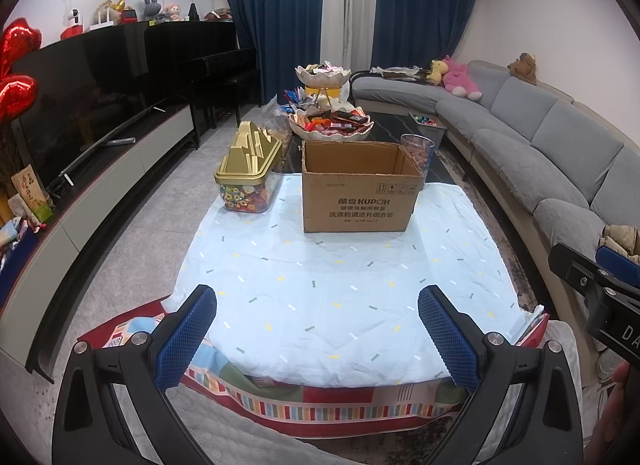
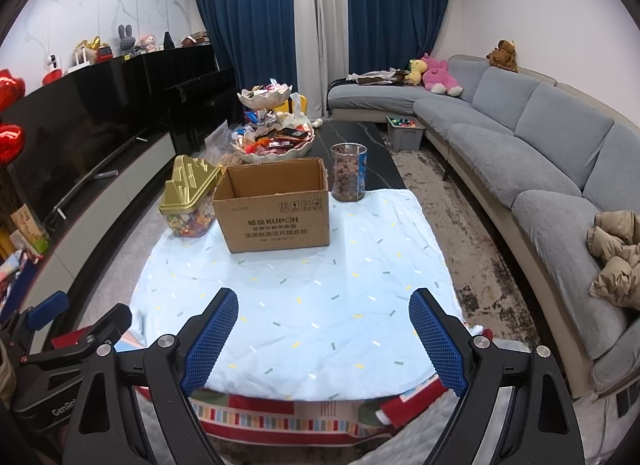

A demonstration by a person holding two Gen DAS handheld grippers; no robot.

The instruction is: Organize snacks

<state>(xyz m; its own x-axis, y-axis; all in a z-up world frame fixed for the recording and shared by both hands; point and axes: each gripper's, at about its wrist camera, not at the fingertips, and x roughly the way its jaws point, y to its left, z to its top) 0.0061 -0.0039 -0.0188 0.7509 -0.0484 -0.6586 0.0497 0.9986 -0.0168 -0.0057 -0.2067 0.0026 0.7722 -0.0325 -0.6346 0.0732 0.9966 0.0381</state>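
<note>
One cardboard box (image 1: 360, 185), open at the top and printed KUPOH, stands in the middle of the frame on a pale blue cloth (image 1: 340, 289) flecked with small dashes. One clear container with a gold lid (image 1: 248, 175), full of coloured sweets, sits just left of the box; in the right wrist view it touches or nearly touches the box's left wall. One clear jar (image 2: 349, 172) of brown round snacks stands just right of the box's far corner, at the cloth's far edge. Behind the box, a two-tier shell-shaped snack stand (image 1: 328, 105) is heaped with wrapped snacks on both tiers.

The cloth covers the near end of a dark coffee table (image 2: 362, 135), with a striped red-bordered layer showing under its near edge. A long grey sofa (image 1: 540, 133) curves along the right side, with plush toys at its far end; a black TV and a low cabinet (image 1: 120, 161) line the left, blue curtains fill the upper centre, and red foil balloons sit at the far left.

The left gripper (image 1: 318, 333) hovers low over the near edge of the cloth, jaws spread wide with nothing between them. The right gripper (image 2: 324, 337) is level beside it, equally spread and empty; each shows at the other view's edge.
</note>
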